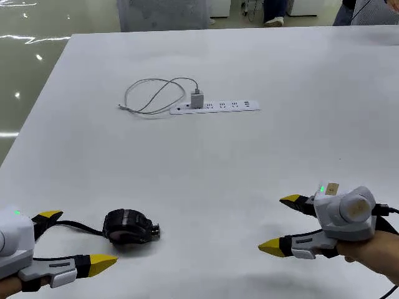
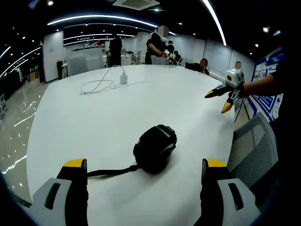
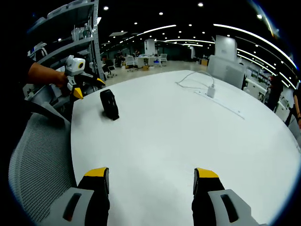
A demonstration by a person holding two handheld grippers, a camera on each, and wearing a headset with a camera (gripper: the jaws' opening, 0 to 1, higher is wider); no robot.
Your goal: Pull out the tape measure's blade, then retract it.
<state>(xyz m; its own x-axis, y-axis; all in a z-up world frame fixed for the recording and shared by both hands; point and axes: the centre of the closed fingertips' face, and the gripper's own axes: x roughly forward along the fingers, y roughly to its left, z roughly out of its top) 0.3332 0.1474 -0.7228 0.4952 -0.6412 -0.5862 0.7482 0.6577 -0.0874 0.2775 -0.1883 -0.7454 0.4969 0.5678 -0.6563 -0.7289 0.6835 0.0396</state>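
Observation:
A black tape measure (image 1: 129, 226) lies on the white table (image 1: 212, 162) near its front left, with a black wrist strap trailing to the left; its blade is in. The same tape measure (image 2: 155, 147) lies just ahead of my left gripper (image 1: 78, 240), whose yellow-tipped jaws stand wide open on either side of the strap. My left gripper (image 2: 143, 165) holds nothing. At the front right my right gripper (image 1: 279, 224) is open and empty, well apart from the tape measure (image 3: 109, 104). Across the table I see the left gripper (image 3: 85, 86) from the right gripper view.
A white power strip (image 1: 215, 106) with a plugged-in charger (image 1: 197, 99) and a coiled white cable (image 1: 153, 96) lies mid-table farther back. A grey mesh chair (image 3: 37, 155) stands at the table's edge. People stand at the far side (image 2: 157, 44).

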